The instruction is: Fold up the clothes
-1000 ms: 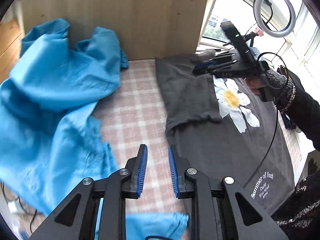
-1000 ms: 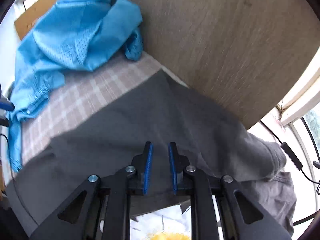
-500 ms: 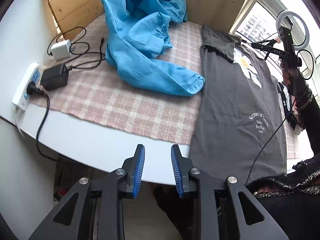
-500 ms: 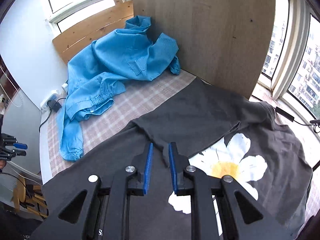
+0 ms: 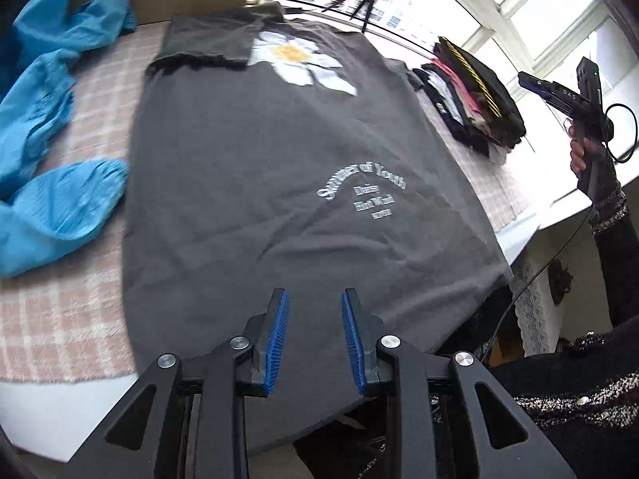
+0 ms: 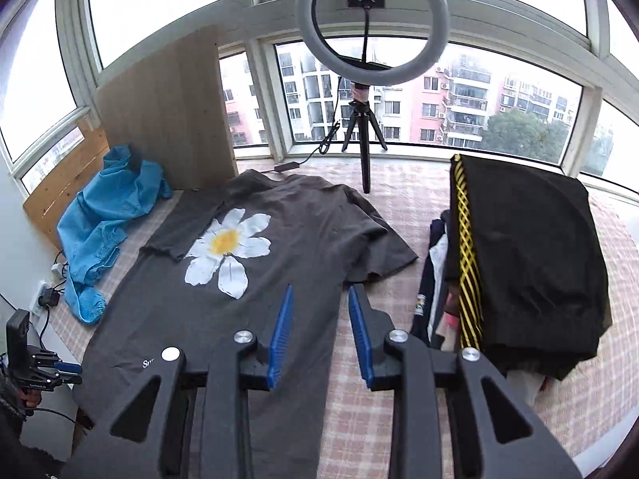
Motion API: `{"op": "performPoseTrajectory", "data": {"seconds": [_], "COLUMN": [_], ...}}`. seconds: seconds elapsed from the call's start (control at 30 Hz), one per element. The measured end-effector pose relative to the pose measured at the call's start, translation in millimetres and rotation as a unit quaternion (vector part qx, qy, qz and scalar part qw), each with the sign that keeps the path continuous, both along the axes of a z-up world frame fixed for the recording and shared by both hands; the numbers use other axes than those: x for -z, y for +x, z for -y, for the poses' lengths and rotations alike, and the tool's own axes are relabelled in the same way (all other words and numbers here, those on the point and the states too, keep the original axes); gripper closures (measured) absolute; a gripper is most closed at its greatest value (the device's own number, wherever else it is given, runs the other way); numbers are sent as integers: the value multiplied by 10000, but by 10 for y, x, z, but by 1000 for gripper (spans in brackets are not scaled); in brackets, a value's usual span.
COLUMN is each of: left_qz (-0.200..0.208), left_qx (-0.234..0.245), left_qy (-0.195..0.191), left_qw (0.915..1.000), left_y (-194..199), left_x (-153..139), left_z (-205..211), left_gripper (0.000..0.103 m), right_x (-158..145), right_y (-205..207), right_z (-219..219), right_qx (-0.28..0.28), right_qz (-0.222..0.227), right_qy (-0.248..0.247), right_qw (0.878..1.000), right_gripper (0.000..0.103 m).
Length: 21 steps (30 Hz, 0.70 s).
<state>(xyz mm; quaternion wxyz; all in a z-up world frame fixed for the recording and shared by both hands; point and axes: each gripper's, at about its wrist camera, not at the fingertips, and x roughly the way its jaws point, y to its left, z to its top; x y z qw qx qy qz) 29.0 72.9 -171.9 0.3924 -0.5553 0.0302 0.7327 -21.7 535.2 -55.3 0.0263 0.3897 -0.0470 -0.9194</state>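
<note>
A dark grey T-shirt (image 5: 255, 151) with a white daisy print lies flat on the checked tablecloth, its left sleeve folded in over the chest; it also shows in the right wrist view (image 6: 255, 279). Its hem hangs over the table's near edge. My left gripper (image 5: 313, 299) is open and empty just above the hem. My right gripper (image 6: 319, 295) is open and empty, raised above the shirt's right side near the spread right sleeve (image 6: 379, 255). It also appears at the far right of the left wrist view (image 5: 531, 82).
A crumpled blue garment (image 5: 44, 127) lies left of the shirt (image 6: 104, 223). A stack of folded clothes topped by a black piece (image 6: 519, 271) sits to the right. A ring light on a tripod (image 6: 365, 99) and a wooden board (image 6: 167, 111) stand at the back. Power strip and chargers (image 6: 48, 295) lie at the left edge.
Both grippers have pulled back from the shirt's top. The left one swung from off the table's left edge to the hem. The right one rose and moved to the right side.
</note>
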Motion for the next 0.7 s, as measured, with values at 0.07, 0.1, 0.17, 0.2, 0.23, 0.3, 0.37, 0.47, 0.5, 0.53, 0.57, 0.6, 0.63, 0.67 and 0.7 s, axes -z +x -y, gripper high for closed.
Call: {"op": "performPoseTrajectory", "data": {"seconds": [0.07,0.1,0.17,0.2,0.23,0.3,0.37,0.47,0.5,0.53,0.57,0.6,0.63,0.67,0.7], "left_qz": [-175,-267,-433,-518,-603,-766,-924,-1167,-1230,-1289,-1331,-1350,-1369,-1389,-1392], "left_qx": [554,802,1175,1309,1439,1550,1587,1551,1576,1566,1563,1570,1559,1525,1501], "left_qy": [-30,-38,-11,21,54,102,132,102,62,-22,-100,-170,-248,-338,-431], "left_qw": [9983,9964,9921,9900,9877,9849,9829,9809,9798,9792,9787,9782,9779,9779,9779], "left_y": [-9,-11,-58,-116,-182,-328,-484,-753,-837,-934,-1032,-1132,-1235,-1341,-1444], "left_x": [-56,-89,-154,-194,-237,-336,-429,-511,-503,-475,-437,-387,-329,-261,-187], "left_z": [-462,-689,-1102,-1292,-1480,-1832,-2179,-2713,-2913,-3112,-3312,-3511,-3699,-3874,-4038], "left_gripper": [77,77,77,77,77,76,76,71,69,69,69,69,69,69,69], "right_x": [34,54,98,119,138,168,204,271,284,290,294,292,291,283,260], "right_y": [169,216,212,200,163,62,-47,-235,-298,-357,-417,-479,-542,-601,-651], "right_z": [-119,-168,-249,-291,-338,-424,-445,-482,-528,-588,-647,-707,-768,-826,-881], "right_qx": [132,165,168,171,179,131,-53,-349,-464,-570,-655,-687,-719,-745,-758], "right_qz": [53,80,123,139,141,99,48,30,29,20,13,8,3,-8,-33], "right_qy": [148,207,235,232,185,-10,-57,9,-74,-206,-325,-412,-499,-575,-625], "right_qw": [9998,9996,9995,9995,9996,9999,10000,9994,9989,9982,9973,9968,9962,9956,9952], "right_gripper": [74,74,74,74,74,74,74,74,74,74,74,74,74,74,74]}}
